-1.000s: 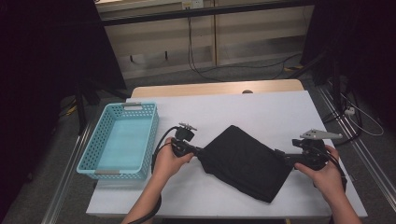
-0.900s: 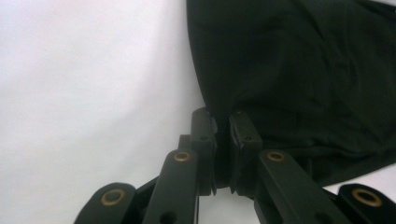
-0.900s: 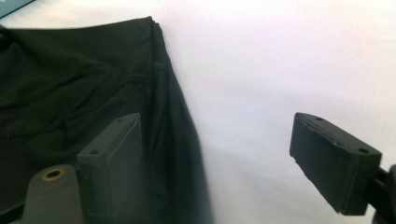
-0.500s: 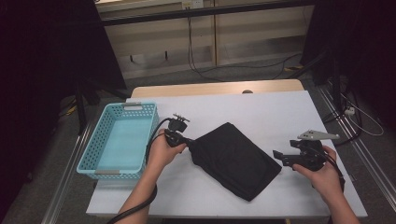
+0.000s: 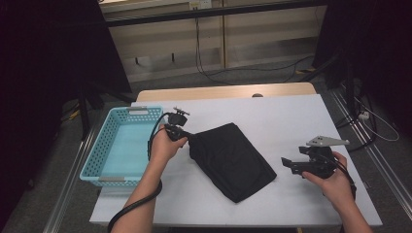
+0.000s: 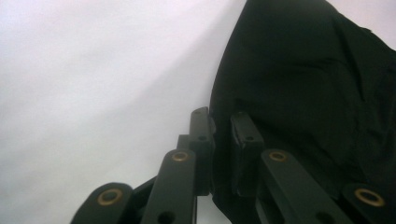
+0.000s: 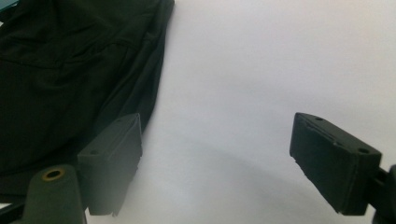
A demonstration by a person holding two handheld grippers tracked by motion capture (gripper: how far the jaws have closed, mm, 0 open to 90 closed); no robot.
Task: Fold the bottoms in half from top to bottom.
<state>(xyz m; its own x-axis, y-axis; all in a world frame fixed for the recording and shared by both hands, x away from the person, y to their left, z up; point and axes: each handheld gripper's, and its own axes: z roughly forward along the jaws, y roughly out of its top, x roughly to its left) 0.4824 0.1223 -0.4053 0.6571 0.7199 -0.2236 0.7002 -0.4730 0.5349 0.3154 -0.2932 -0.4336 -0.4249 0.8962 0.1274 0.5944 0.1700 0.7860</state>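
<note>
A folded black garment (image 5: 231,160) lies near the middle of the white tabletop (image 5: 291,116), its long axis running from about ten o'clock to four o'clock in the high view. The left hand-held gripper (image 5: 187,138) sits at the garment's ten o'clock corner, its jaws narrow and pinched on the fabric edge; in the left gripper view the cloth (image 6: 303,93) runs down between the two pads, and the jaws have just been easing open slightly while the cloth is between them. The right hand-held gripper (image 5: 286,164) hovers just off the garment's three o'clock side, jaws spread wide and holding nothing; the right gripper view shows one pad (image 7: 112,158) at the cloth's hem and the other over bare tabletop. A light-blue basket (image 5: 104,145) stands at nine o'clock of the garment, near the left hand.

The garment looks light, soft and limp, so it will likely sag and unfold if lifted by one corner, and a thin fabric may slip from a loose pinch. Taking it through all folded layers at a corner or along the thick folded edge, with the second gripper on the opposite end, should keep the fold together.
</note>
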